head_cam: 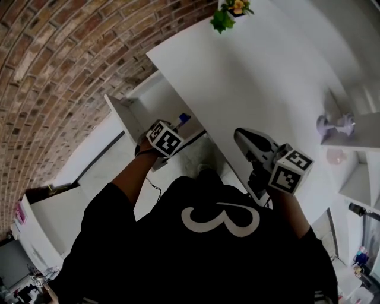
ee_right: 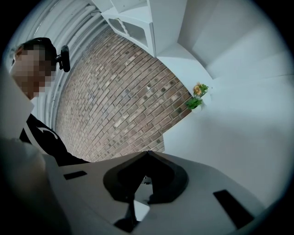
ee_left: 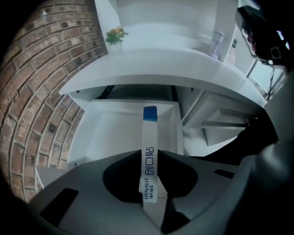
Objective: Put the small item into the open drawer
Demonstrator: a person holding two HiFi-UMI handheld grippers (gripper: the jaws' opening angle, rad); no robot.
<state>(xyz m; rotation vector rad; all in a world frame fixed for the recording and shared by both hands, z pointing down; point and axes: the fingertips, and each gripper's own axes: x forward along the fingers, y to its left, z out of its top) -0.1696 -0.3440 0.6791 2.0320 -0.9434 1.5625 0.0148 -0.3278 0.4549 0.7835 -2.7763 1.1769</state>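
Left gripper [ee_left: 150, 158]: jaws pinched on a slim white box [ee_left: 149, 135] marked HYNAUT. I see it edge-on, its blue-capped far end sticking out past the fingertips. In the left gripper view that blue end points into the open drawer [ee_left: 110, 137], with the box over the drawer's pale floor. I cannot tell whether it touches the floor. From the head view, my left gripper [head_cam: 178, 126] points steeply down over the drawer [head_cam: 139, 107], and the blue tip of the box [head_cam: 184, 119] shows just beyond the marker cube [head_cam: 165, 138]. Right gripper [ee_right: 147, 153]: jaws pressed together at the tips, nothing between them. In the head view it [head_cam: 241, 136] sits to the right of the drawer, above the near edge of the white desk top [head_cam: 249, 77]. The drawer stands pulled out from beneath that top. A brick wall [head_cam: 59, 59] runs along the drawer's left side. A small potted plant [head_cam: 228, 15] stands at the desk's far corner, well beyond the drawer.
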